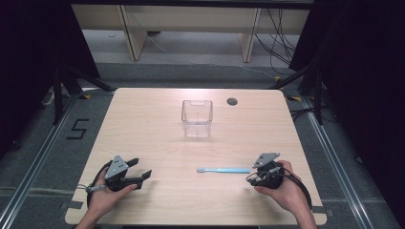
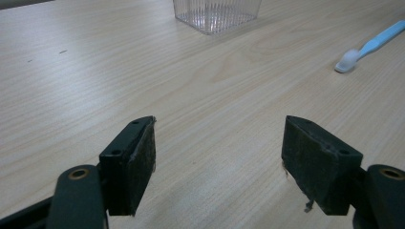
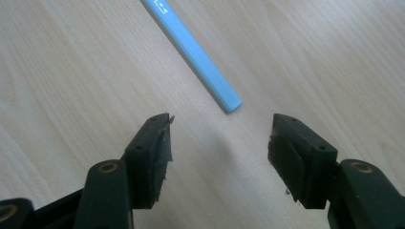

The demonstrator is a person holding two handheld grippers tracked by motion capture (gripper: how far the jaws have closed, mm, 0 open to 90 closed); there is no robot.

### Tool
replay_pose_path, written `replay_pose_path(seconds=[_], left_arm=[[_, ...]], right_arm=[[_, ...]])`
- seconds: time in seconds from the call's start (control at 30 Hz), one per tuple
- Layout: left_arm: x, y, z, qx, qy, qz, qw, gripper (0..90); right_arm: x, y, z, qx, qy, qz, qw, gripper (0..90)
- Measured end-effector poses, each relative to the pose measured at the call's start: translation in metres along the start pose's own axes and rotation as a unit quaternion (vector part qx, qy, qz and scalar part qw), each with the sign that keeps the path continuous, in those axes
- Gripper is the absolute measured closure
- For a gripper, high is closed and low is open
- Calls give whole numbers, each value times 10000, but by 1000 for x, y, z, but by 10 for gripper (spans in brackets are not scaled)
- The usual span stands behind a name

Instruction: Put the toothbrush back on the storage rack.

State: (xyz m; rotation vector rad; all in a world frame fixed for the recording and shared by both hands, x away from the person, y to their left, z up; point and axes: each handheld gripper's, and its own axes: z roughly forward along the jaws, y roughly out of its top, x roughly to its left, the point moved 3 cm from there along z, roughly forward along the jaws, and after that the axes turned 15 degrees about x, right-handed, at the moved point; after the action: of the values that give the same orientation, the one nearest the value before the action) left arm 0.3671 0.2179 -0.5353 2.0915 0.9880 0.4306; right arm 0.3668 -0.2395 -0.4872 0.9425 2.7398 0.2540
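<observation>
A light blue toothbrush [image 1: 224,170] lies flat on the wooden table [image 1: 157,138], its white head [image 2: 346,60] pointing left and its handle end [image 3: 229,101] just ahead of my right gripper [image 3: 219,133]. That gripper [image 1: 255,175] is open, jaws either side of the handle tip without touching it. My left gripper [image 1: 142,168] rests at the front left, open with nothing between its jaws [image 2: 219,143]. A clear plastic cup [image 1: 196,117] stands upright in the table's middle back, its ribbed base [image 2: 217,14] ahead of the left gripper.
A round cable hole [image 1: 232,101] sits in the table near the back right. Dark stands [image 1: 62,86] and cables [image 1: 282,43] flank the table on the floor. Bare wood lies between the two grippers.
</observation>
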Motion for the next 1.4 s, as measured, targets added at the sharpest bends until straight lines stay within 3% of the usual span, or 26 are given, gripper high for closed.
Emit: replay_pose_path(seconds=[0.1, 0.23, 0.27, 0.33, 0.4, 0.47, 0.5, 0.53, 0.57, 0.6, 0.67, 0.7, 0.73, 0.77, 0.83, 0.9, 0.93, 0.97, 1.0, 1.07, 1.27, 1.33, 1.37, 1.4], left_arm=[[0, 0, 0, 18, -5, 8, 10000, 273], [0, 0, 0, 47, -5, 15, 10000, 274], [0, 0, 0, 46, -17, 18, 10000, 274], [0, 0, 1, -12, -61, 0, 10000, 274], [0, 0, 0, 12, -36, -11, 10000, 275], [0, 0, 0, 1, -39, -4, 10000, 277], [0, 0, 0, -2, -42, -8, 10000, 277], [0, 0, 0, -2, -42, -8, 10000, 277], [0, 0, 0, -2, -44, -12, 10000, 277], [1, 0, 0, 0, -45, -21, 10000, 277], [1, 0, 0, 0, -44, -19, 10000, 278], [0, 0, 0, -5, -47, -19, 10000, 278], [0, 0, 0, -6, -47, -15, 10000, 278], [0, 0, 0, -7, -46, -14, 10000, 278], [0, 0, 0, -7, -46, -8, 10000, 278], [0, 0, 0, -2, -43, 3, 10000, 278], [0, 0, 0, -17, -57, 12, 10000, 278], [0, 0, 0, 10, -38, 19, 10000, 278], [0, 0, 0, 5, -39, 18, 10000, 278], [0, 0, 0, 11, -39, 22, 10000, 278], [0, 0, 0, -12, -25, 22, 10000, 279], [0, 0, 0, -9, -21, 24, 10000, 279], [0, 0, 0, -8, -20, 27, 10000, 279], [0, 0, 0, -4, -23, 32, 10000, 279]], right_arm=[[-4, 5, -2, 123, 3, -102, 9999, 414], [-11, 16, -4, 263, 11, -424, 9988, 419], [-14, 19, -4, 276, -53, -673, 9973, 421], [-14, 24, -4, 413, 6, -690, 9968, 421], [-15, 31, -3, 522, 36, -942, 9942, 429], [-17, 40, 2, 688, 95, -1367, 9882, 442], [-16, 44, 3, 824, 104, -1469, 9857, 447], [-16, 48, 6, 863, 167, -1732, 9810, 455], [-16, 48, 6, 863, 167, -1732, 9810, 455], [-15, 54, 8, 1023, 295, -1788, 9781, 474], [-15, 57, 9, 1058, 265, -1833, 9770, 482], [-18, 62, 11, 1179, 181, -2075, 9709, 503], [-18, 62, 11, 1179, 181, -2075, 9709, 503], [-17, 66, 12, 1214, 176, -2193, 9679, 512], [-17, 71, 13, 1309, 197, -2273, 9648, 527], [-17, 75, 14, 1468, 245, -2442, 9582, 541], [-15, 76, 15, 1559, 283, -2371, 9585, 549], [-14, 78, 16, 1674, 385, -2381, 9559, 553], [-14, 79, 17, 1653, 277, -2441, 9552, 561], [-12, 83, 22, 1727, 342, -2621, 9488, 575], [-9, 88, 30, 1900, 401, -2622, 9453, 620], [-9, 90, 32, 1821, 354, -2723, 9442, 627], [-8, 90, 31, 1912, 399, -2636, 9446, 637], [-9, 91, 32, 1868, 401, -2731, 9428, 645]])
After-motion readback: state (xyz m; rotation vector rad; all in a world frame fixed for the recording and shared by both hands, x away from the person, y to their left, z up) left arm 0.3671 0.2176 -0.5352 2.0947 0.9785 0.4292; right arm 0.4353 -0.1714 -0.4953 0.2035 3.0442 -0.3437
